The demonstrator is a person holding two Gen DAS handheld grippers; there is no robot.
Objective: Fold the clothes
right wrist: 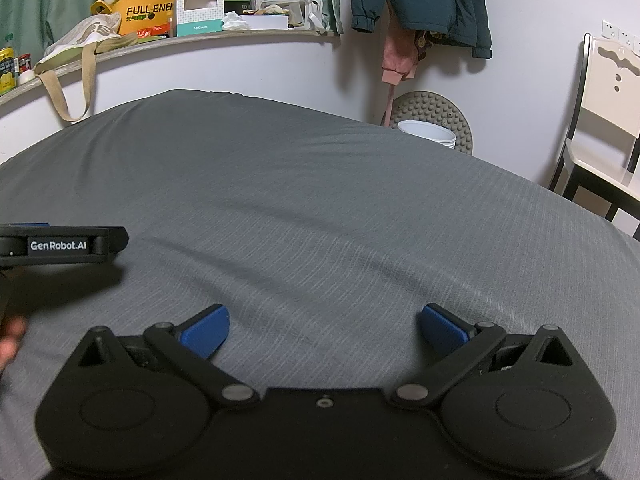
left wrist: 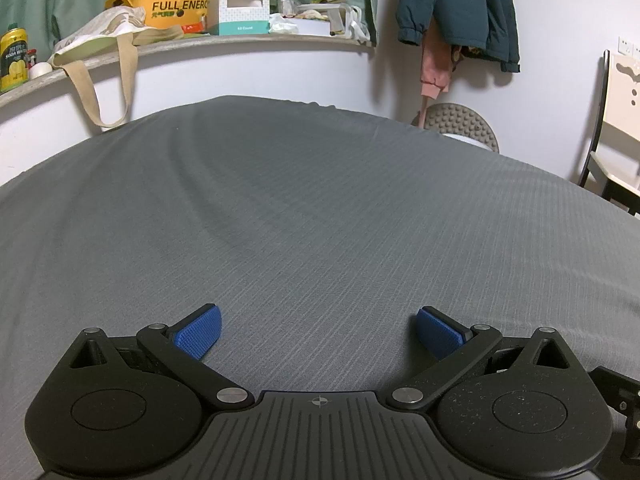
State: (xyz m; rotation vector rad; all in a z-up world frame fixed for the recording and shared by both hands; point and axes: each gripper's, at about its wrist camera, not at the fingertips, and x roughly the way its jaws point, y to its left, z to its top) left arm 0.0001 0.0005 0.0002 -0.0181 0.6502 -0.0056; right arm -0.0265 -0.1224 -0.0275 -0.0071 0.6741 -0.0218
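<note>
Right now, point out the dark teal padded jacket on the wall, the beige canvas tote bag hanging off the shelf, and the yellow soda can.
Dark teal padded jacket (left wrist: 460, 4), left wrist view, chest panel.
Beige canvas tote bag (left wrist: 104, 30), left wrist view, bag body.
Yellow soda can (left wrist: 14, 60), left wrist view, label.

Grey bed sheet (left wrist: 320, 200) lies open; wall shelf (left wrist: 240, 42) apparently bounds it.
</note>
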